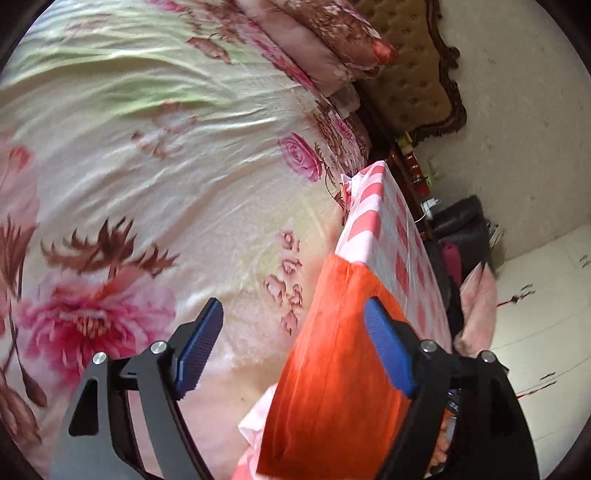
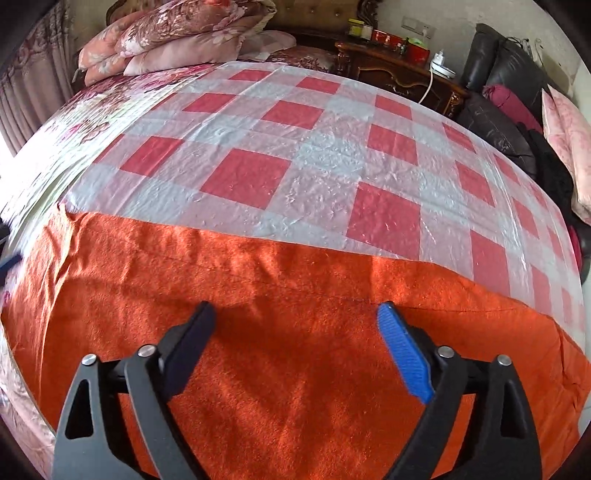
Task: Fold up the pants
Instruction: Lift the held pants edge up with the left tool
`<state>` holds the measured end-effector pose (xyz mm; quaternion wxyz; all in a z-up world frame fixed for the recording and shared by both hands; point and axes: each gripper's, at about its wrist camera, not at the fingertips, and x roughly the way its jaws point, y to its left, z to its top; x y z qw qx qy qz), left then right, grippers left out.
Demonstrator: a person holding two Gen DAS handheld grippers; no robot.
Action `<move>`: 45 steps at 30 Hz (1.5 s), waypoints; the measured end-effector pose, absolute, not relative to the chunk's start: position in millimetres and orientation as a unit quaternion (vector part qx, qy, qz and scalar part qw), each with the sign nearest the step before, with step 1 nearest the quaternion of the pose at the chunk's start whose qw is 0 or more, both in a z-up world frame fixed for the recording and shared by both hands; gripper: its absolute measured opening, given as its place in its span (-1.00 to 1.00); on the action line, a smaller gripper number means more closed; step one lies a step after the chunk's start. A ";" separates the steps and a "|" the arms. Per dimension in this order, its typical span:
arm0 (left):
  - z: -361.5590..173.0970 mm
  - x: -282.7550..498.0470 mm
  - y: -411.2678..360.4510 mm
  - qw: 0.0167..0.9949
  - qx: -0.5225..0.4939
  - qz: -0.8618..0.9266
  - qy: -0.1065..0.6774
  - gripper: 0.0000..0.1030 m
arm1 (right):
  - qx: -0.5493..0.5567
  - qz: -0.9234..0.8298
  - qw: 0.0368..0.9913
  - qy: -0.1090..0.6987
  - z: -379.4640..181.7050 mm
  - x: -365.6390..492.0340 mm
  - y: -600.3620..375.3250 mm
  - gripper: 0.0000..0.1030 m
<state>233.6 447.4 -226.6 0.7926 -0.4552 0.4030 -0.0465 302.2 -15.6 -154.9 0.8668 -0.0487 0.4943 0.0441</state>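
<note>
The orange pants (image 2: 295, 332) lie flat on a red-and-white checked plastic sheet (image 2: 314, 155) spread over the bed. My right gripper (image 2: 295, 317) is open and empty, just above the middle of the orange fabric. In the left wrist view, which is rolled sideways, the pants (image 1: 332, 369) show as an orange slab on the sheet (image 1: 376, 229). My left gripper (image 1: 291, 314) is open and empty, with one blue pad (image 1: 388, 350) over the pants and the other over the floral bedspread. A blue edge of the left gripper shows at the far left of the right wrist view (image 2: 9, 262).
A floral bedspread (image 1: 147, 184) covers the bed beside the sheet. Pillows (image 2: 177, 33) are stacked at the headboard. A dark wooden nightstand (image 2: 399, 70) with jars and a black leather chair (image 2: 509, 103) with cushions stand beyond the bed.
</note>
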 end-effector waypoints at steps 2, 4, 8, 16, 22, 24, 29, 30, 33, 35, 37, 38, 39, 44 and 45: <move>-244.6 199.9 452.5 0.768 -0.510 -0.036 0.385 0.56 | -0.043 0.045 0.869 0.491 -155.7 302.1 -17.3 0.74; -261.1 175.0 451.8 0.743 -0.559 -0.038 0.367 0.59 | -0.038 0.048 0.867 0.495 -155.2 302.0 -18.5 0.77; -286.2 155.4 438.1 0.700 -0.621 -0.076 0.345 0.60 | 0.002 0.099 0.873 0.477 -133.0 277.6 -17.3 0.77; -274.1 176.0 412.3 0.694 -0.626 -0.152 0.321 0.51 | -0.048 0.094 0.850 0.516 -157.1 229.3 -3.5 0.80; -258.7 188.0 402.2 0.736 -0.557 -0.118 0.365 -0.36 | -0.054 0.084 0.861 0.499 -163.3 217.1 -7.3 0.90; -257.3 185.2 402.1 0.748 -0.541 -0.103 0.371 -0.42 | -0.053 0.084 0.862 0.496 -163.7 215.6 -8.4 0.91; -239.6 183.0 395.9 0.783 -0.489 -0.069 0.378 -0.46 | -0.054 0.088 0.861 0.498 -163.0 212.7 -9.5 0.91; -235.9 183.3 394.6 0.790 -0.477 -0.062 0.380 -0.52 | -0.054 0.090 0.858 0.503 -162.6 214.0 -9.6 0.91; -217.1 181.7 398.0 0.810 -0.448 -0.042 0.376 -0.76 | -0.040 0.100 0.849 0.517 -159.5 215.9 -12.4 0.91; -204.7 181.4 396.7 0.819 -0.431 -0.042 0.375 -0.77 | -0.012 0.109 0.847 0.520 -157.3 216.0 -17.7 0.90; -194.3 178.4 395.7 0.826 -0.416 -0.039 0.378 -0.77 | 0.010 0.114 0.844 0.524 -155.7 216.2 -23.1 0.90; -188.3 177.0 394.5 0.830 -0.409 -0.034 0.378 -0.77 | 0.016 0.116 0.843 0.525 -154.7 215.7 -25.1 0.90; -178.4 175.8 390.6 0.840 -0.389 -0.025 0.378 -0.77 | 0.027 0.123 0.841 0.527 -152.8 214.9 -27.6 0.90; -114.9 184.0 331.9 0.901 -0.190 0.061 0.386 -0.77 | 0.095 0.156 0.821 0.541 -144.7 214.7 -45.7 0.90; -100.7 187.0 310.8 0.912 -0.127 0.078 0.383 -0.77 | 0.117 0.163 0.814 0.545 -142.7 215.9 -52.8 0.90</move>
